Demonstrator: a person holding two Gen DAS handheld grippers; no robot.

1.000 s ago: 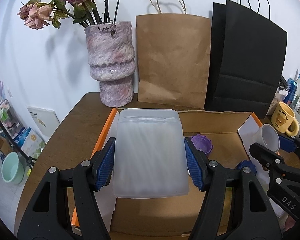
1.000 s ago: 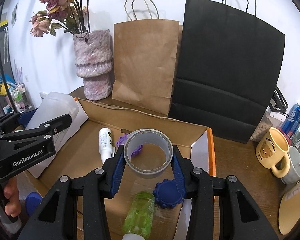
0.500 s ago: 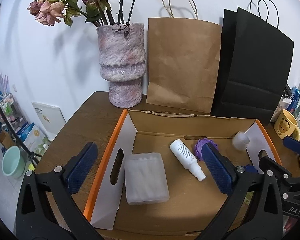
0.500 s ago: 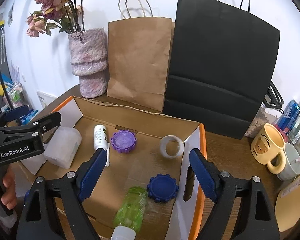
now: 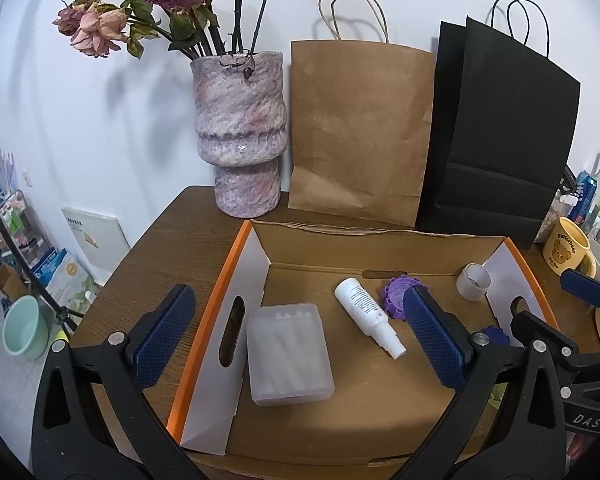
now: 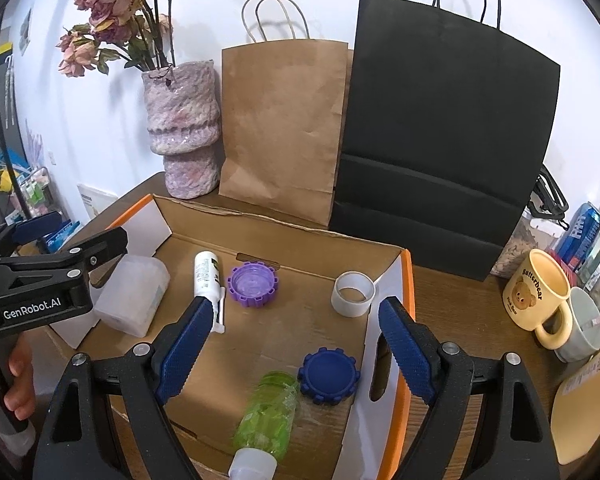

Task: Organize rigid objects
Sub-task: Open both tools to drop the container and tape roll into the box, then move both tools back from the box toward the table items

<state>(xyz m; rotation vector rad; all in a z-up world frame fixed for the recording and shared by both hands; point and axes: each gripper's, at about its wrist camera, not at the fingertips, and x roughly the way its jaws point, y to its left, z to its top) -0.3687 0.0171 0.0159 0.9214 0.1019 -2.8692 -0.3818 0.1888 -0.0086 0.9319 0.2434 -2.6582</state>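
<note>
Our right view alone shows the green bottle (image 6: pixel 266 416) at 6 o'clock in the box (image 5: pixel 220 312); the left view shows only the blue cap's (image 5: pixel 496 334) edge. Bags (image 5: pixel 360 128) and vase (image 5: pixel 240 132) stand at 12. Clear case (image 5: pixel 288 354) lies at 9, tape (image 6: pixel 353 293) at 2. Both our claws, left (image 5: pixel 300 336) and right (image 6: pixel 296 342), have just opened wide, empty.

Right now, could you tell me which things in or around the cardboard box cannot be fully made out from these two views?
- Blue gear-shaped cap: left wrist view, mostly hidden behind the left gripper's arm.
- Green bottle: right wrist view, blurred, its white cap cut off by the bottom edge.
- White spray bottle: right wrist view, nozzle behind the right gripper; label print too small.
- Purple gear-shaped cap: left wrist view, partly covered.
</note>
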